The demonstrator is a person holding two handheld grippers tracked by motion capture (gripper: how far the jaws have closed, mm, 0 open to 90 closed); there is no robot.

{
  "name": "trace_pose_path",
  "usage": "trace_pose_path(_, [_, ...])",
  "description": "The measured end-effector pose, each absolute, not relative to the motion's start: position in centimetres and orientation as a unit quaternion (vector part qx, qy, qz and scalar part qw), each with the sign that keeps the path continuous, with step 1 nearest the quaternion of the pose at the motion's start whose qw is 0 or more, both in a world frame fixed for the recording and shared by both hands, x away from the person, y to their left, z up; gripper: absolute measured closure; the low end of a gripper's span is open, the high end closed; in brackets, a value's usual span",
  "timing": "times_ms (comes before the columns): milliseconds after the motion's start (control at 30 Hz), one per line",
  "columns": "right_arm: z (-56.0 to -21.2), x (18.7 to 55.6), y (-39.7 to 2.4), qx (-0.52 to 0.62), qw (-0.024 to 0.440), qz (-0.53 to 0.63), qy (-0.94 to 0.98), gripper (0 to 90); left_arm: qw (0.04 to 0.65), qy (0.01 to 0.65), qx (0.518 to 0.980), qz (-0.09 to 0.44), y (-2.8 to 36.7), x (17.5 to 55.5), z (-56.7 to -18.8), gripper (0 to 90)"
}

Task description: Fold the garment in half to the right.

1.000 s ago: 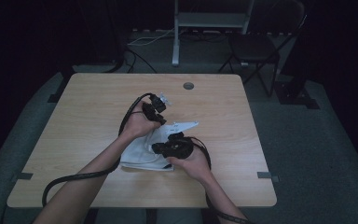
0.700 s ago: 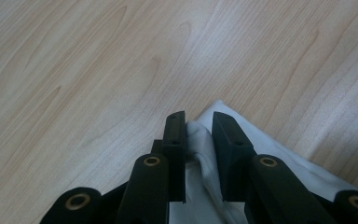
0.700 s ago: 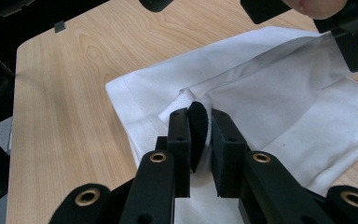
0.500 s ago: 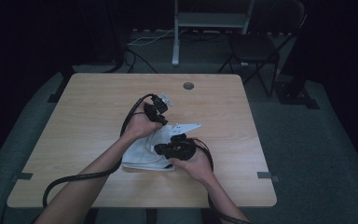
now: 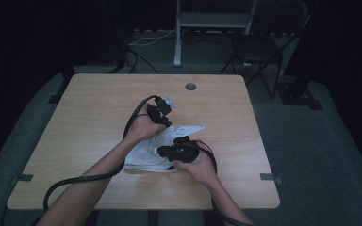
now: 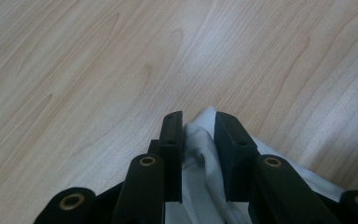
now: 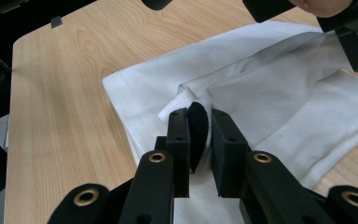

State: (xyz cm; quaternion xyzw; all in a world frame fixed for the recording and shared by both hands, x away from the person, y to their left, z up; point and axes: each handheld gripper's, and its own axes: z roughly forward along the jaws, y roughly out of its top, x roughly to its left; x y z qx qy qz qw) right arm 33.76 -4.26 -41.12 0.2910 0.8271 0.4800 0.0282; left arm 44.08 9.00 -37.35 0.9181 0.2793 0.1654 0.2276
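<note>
White cloth [image 5: 146, 153] lay partly folded, in layers, on the wooden table, just below centre of the high view. Hemmed edges showed at its lower left. In the right gripper view [image 7: 279, 107] it filled the centre and right, one corner raised into a small peak at mid-frame. In the left gripper view a bunched ridge [image 6: 200, 154] stood at lower centre.
</note>
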Motion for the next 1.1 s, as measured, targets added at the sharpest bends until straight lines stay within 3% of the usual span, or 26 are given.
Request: trace_pose_path(1100, [-41.5, 33.0, -6.0, 0.306, 0.044, 0.479, 0.822, 79.0, 0.242, 0.259, 0.920, 0.168, 7.9, 43.6, -37.4, 71.5])
